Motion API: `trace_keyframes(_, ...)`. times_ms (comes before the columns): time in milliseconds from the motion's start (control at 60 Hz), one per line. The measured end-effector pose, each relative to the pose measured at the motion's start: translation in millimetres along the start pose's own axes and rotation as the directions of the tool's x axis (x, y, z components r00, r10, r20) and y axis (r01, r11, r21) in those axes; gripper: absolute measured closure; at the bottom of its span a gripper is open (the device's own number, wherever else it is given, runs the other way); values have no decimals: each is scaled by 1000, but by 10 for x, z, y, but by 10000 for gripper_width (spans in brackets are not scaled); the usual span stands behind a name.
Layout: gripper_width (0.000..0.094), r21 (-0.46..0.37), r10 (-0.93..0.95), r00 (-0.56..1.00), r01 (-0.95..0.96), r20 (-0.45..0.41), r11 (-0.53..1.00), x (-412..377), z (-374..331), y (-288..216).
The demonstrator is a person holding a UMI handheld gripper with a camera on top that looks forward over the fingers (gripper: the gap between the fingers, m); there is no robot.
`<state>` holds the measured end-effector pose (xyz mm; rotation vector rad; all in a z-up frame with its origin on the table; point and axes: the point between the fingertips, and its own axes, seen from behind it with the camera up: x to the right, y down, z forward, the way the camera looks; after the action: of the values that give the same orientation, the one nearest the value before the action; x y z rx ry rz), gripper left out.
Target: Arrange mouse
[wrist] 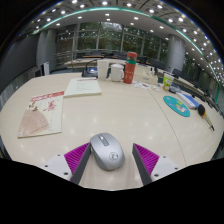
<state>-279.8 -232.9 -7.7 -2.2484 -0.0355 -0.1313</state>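
Observation:
A silver-grey computer mouse lies on the pale table between my two fingers. My gripper is open, with the magenta pads standing at either side of the mouse. A narrow gap shows between the mouse and each pad. The mouse rests on the table on its own.
A red and white booklet lies to the left, with a white sheet beyond it. At the far side stand an orange bottle and a white bag. A blue round thing and small items lie to the right.

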Motion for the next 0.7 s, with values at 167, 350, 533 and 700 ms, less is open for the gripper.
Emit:
trace_keyframes(167,158,-4,27,1000,-27,7,1000,12,171,-84)
trace_keyframes(350,433,-7,33,999,-33,28,999,-40,220,-106)
trace_keyframes(533,538,-14,35,999,-34,38,999,-57,210,-106)
trace_keyframes(700,591,-3,17,998,-17,63,1000,-71,128,-195)
